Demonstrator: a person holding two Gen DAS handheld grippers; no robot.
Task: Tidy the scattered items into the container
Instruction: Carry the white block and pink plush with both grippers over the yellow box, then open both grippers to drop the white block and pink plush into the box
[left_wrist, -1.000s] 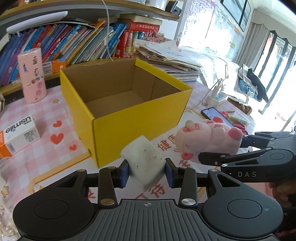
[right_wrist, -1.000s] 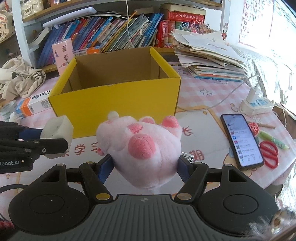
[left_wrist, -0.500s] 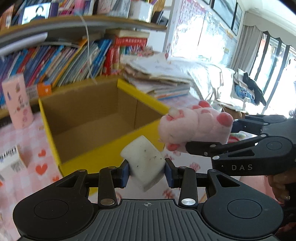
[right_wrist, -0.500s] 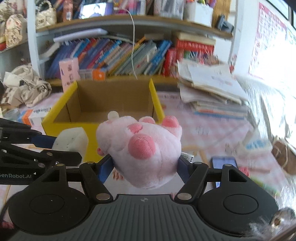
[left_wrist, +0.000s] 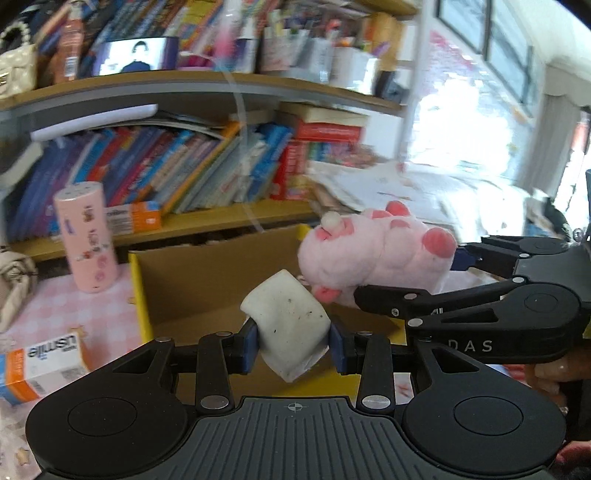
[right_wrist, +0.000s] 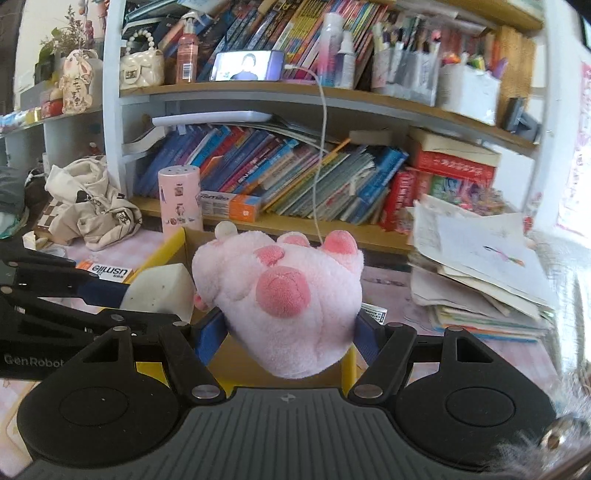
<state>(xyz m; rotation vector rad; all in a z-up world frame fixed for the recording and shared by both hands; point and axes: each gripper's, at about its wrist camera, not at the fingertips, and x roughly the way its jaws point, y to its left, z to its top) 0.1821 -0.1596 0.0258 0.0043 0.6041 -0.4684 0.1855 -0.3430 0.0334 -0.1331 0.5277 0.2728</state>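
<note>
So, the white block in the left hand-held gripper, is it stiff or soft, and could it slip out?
The white block is probably soft foam: its sides seem to dent slightly where the left hand-held gripper squeezes it. It likely weighs little, since it juts forward without sagging. Slipping looks unlikely; its matte, speckled surface should give the pads friction.

Bright daylight from window at right, blown out w/ glare. Left wrist view motion-blurred, esp. bookshelf. Right wrist view sharper; fisheye bends edges, lower-right corner smeared.

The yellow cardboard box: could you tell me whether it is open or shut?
Open. The yellow cardboard box has no lid or flaps over it, and its brown inner walls show; its floor is mostly hidden.
</note>
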